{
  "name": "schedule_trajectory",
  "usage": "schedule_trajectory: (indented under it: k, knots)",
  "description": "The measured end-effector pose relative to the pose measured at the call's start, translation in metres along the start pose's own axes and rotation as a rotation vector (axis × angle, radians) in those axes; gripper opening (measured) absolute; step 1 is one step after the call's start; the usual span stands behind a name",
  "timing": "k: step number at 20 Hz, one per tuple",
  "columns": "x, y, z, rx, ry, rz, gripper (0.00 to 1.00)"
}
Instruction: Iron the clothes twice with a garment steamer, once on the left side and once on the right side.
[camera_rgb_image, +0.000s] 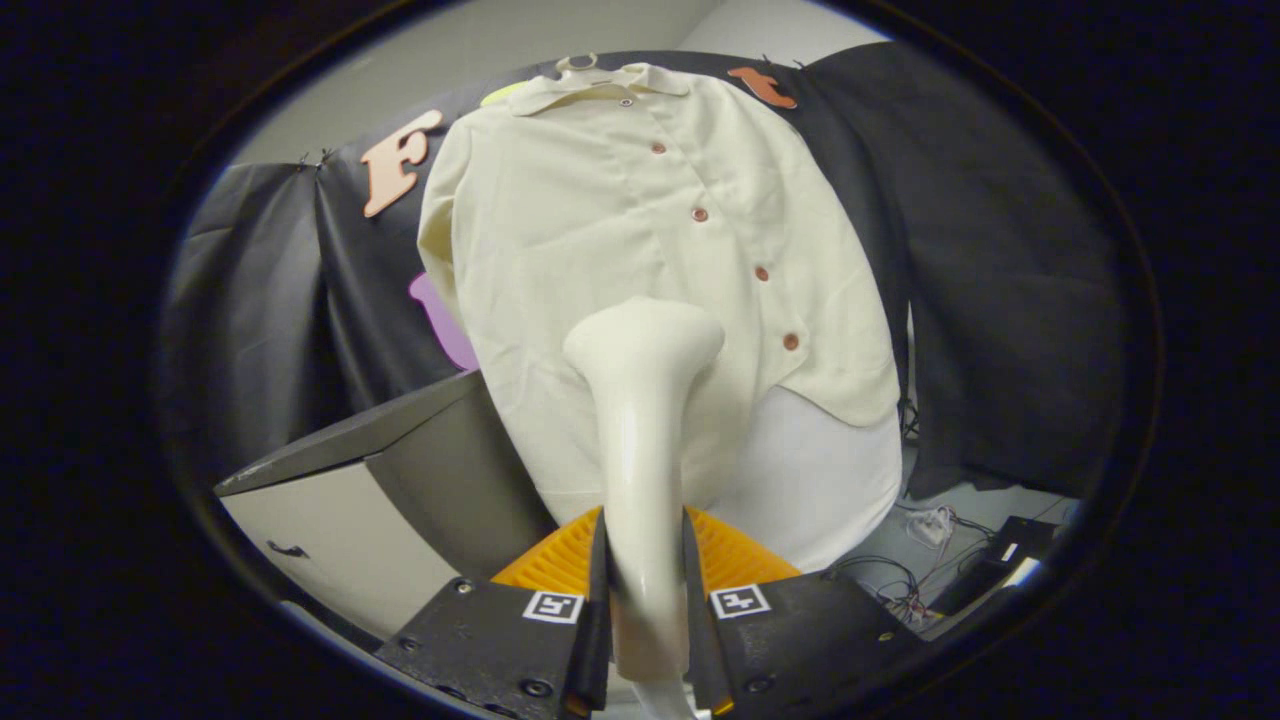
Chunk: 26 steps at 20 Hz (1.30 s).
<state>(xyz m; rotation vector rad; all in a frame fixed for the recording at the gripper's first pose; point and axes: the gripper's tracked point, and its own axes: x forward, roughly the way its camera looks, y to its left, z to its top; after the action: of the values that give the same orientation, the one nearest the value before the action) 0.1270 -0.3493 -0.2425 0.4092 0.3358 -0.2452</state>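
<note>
A cream short-sleeved shirt (620, 230) with brown buttons hangs on a hanger (577, 63) against the black cloth, over a white board (830, 480). My gripper (645, 560) is shut on the handle of a cream garment steamer (640, 440), both fingers pressing its sides. The steamer's head points up and away, just ahead of the fingers, and lies on or very near the lower middle of the shirt, left of the button row. I cannot tell whether the head touches the fabric.
A grey and white cabinet (370, 500) stands low to the left of the shirt. Cables (920, 560) and a dark box (1000, 560) lie on the floor to the right. Black cloth (1000, 300) hangs behind and to both sides.
</note>
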Motion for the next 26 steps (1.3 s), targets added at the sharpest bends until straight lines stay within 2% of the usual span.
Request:
schedule_trajectory:
  k: [6, 9, 13, 17, 19, 22, 26]
  knots:
    - [-0.038, 0.021, 0.014, -0.035, -0.024, 0.033, 0.32]
    - [-0.056, 0.031, 0.057, -0.045, -0.105, 0.045, 0.32]
    - [-0.062, 0.023, 0.123, -0.098, -0.207, -0.001, 0.32]
    - [-0.057, 0.0, 0.204, -0.154, -0.311, -0.076, 0.32]
    - [-0.051, -0.012, 0.233, -0.111, -0.345, -0.097, 0.32]
    - [-0.034, -0.03, 0.253, -0.056, -0.354, -0.116, 0.32]
    - [-0.011, -0.054, 0.268, -0.053, -0.365, -0.146, 0.32]
